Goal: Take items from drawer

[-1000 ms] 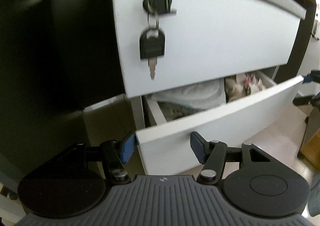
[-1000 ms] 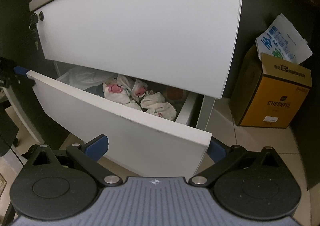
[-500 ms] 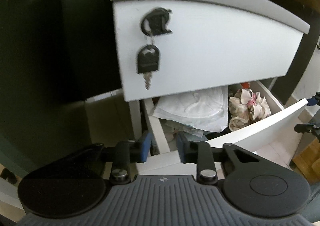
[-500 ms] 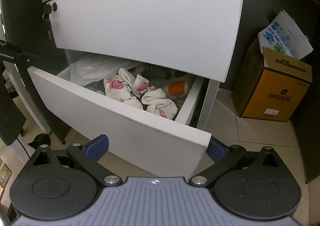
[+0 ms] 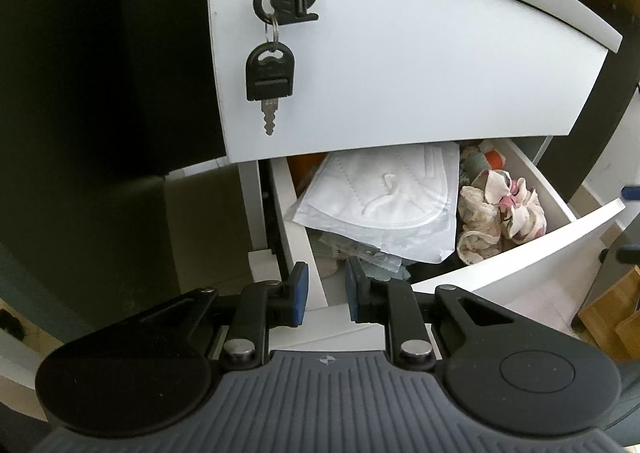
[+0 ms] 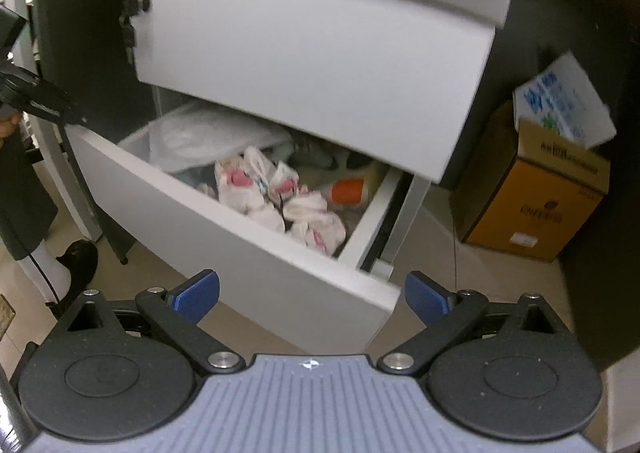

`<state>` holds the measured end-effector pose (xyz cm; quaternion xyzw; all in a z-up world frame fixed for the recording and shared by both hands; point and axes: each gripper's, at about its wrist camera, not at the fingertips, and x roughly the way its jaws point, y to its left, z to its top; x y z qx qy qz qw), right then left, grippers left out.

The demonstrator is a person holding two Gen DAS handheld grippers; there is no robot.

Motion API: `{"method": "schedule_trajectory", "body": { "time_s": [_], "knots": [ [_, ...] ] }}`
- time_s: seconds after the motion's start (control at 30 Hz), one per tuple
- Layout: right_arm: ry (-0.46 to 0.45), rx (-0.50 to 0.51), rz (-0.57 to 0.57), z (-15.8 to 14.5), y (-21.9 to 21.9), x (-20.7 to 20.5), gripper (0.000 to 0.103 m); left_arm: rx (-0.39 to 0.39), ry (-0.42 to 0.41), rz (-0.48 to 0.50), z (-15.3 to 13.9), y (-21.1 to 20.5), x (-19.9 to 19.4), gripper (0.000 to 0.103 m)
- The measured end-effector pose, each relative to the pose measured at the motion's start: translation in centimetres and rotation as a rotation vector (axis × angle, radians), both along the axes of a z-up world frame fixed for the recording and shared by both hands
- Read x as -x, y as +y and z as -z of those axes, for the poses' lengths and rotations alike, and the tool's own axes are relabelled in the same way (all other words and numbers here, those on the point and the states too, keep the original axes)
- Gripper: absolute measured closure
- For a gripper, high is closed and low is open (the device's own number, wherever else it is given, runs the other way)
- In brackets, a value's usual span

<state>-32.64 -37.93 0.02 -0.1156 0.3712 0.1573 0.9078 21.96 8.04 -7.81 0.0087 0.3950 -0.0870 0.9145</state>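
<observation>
- Drawer (image 5: 520, 249) status, please: where does it stand?
- It is the lower one of the cabinet and it is pulled out partly. The upper drawer (image 5: 400, 65) above it is closed, with a black key (image 5: 270, 81) hanging from its lock.
- What lies inside?
- A white packet with a face mask (image 5: 384, 201) on the left side, a bundle of white cloth with pink spots (image 5: 504, 209) beside it on the right, and something orange (image 6: 348, 189) further back.
- And the left hand-held gripper (image 5: 324, 289)?
- Its jaws are closed to a narrow gap on the left front corner of the drawer; the white edge sits between the blue pads.
- The right hand-held gripper (image 6: 312, 297)?
- Its jaws stand wide apart and hold nothing. It hovers just before the right front corner of the drawer, not touching it. A brown cardboard box (image 6: 536, 205) stands on the floor to the right of the cabinet.
</observation>
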Motion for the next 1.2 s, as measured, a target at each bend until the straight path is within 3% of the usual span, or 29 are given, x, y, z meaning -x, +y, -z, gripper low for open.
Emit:
{"method": "schedule_trajectory", "body": {
  "time_s": [0.3, 0.63, 0.73, 1.2],
  "knots": [
    [0.049, -0.075, 0.129, -2.5, 1.7, -1.4, 0.003, 0.004, 0.003, -0.009, 0.3, -0.5, 0.8, 0.081],
    [0.173, -0.142, 0.310, -0.8, 3.2, -4.7, 0.039, -0.014, -0.002, -0.003, 0.3, -0.8, 0.7, 0.081],
    [0.201, -0.148, 0.326, -0.1, 3.2, -5.6, 0.043, -0.020, -0.002, -0.002, 0.4, -0.9, 0.7, 0.081],
    [0.227, -0.190, 0.362, 0.6, 3.1, -5.8, 0.045, -0.015, 0.020, 0.014, 0.5, -0.8, 0.6, 0.081]
  ]
}}
